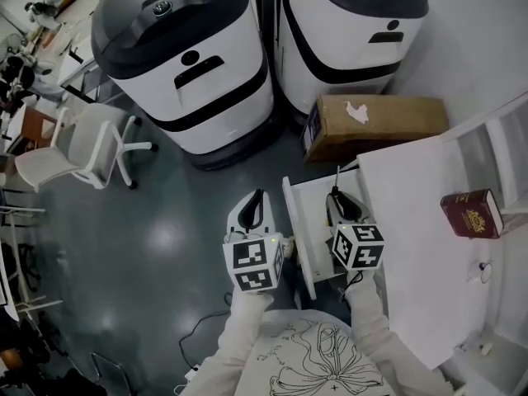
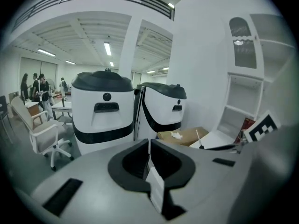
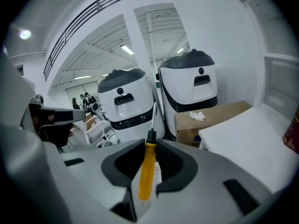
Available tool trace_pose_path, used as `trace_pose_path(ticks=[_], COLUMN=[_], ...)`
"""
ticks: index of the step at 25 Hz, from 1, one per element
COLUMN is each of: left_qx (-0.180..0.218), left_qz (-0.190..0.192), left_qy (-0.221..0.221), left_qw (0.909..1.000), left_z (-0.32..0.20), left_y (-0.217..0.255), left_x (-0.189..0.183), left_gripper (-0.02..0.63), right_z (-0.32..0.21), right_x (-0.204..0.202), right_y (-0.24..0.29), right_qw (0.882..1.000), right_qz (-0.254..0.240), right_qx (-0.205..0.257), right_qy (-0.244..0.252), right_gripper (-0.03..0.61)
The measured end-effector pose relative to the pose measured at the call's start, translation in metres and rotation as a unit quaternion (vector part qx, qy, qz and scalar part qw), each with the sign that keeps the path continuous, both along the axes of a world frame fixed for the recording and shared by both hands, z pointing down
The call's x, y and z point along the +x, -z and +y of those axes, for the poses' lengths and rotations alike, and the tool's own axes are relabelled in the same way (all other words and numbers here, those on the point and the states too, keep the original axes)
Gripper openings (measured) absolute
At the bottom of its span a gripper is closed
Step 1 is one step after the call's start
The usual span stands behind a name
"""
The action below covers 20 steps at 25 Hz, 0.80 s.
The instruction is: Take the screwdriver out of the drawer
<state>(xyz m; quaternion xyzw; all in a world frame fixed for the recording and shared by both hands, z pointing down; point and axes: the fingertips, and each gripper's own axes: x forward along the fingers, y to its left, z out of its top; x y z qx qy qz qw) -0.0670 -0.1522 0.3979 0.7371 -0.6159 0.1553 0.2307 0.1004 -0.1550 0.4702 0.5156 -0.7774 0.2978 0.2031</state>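
A screwdriver (image 3: 146, 171) with a yellow handle and thin metal shaft is clamped between the jaws of my right gripper (image 3: 150, 143), its tip pointing forward and up. In the head view the right gripper (image 1: 336, 195) hangs over the open white drawer (image 1: 298, 239), and the screwdriver's shaft (image 1: 337, 177) sticks out beyond the jaws. My left gripper (image 1: 256, 196) is beside it, left of the drawer front and over the floor. In the left gripper view that gripper (image 2: 149, 143) has its jaws together with nothing between them.
The drawer belongs to a white table (image 1: 421, 229) carrying a dark red book (image 1: 472, 213). A cardboard box (image 1: 375, 124) and two large white and black machines (image 1: 186, 64) stand beyond. A white office chair (image 1: 87, 143) is at the left on the grey floor.
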Motion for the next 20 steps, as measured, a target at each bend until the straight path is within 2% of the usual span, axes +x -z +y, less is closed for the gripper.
trace_pose_path(ticks=[13,20], left_qx=[0.095,0.130], left_qz=[-0.002,-0.002], left_qy=[0.010,0.014], left_qw=[0.9954,0.9914], left_z=[0.006,0.014], left_y=[0.093,0.125], left_x=[0.000,0.002], left_gripper=[0.017,0.017], right_z=[-0.012,-0.008], right_x=[-0.010,-0.004], right_y=[0.112,0.155], right_qw=[0.992,0.985], right_qz=[-0.016,-0.018], right_qx=[0.124,0.173], right_qy=[0.000,-0.003], right_gripper=[0.077,0.077])
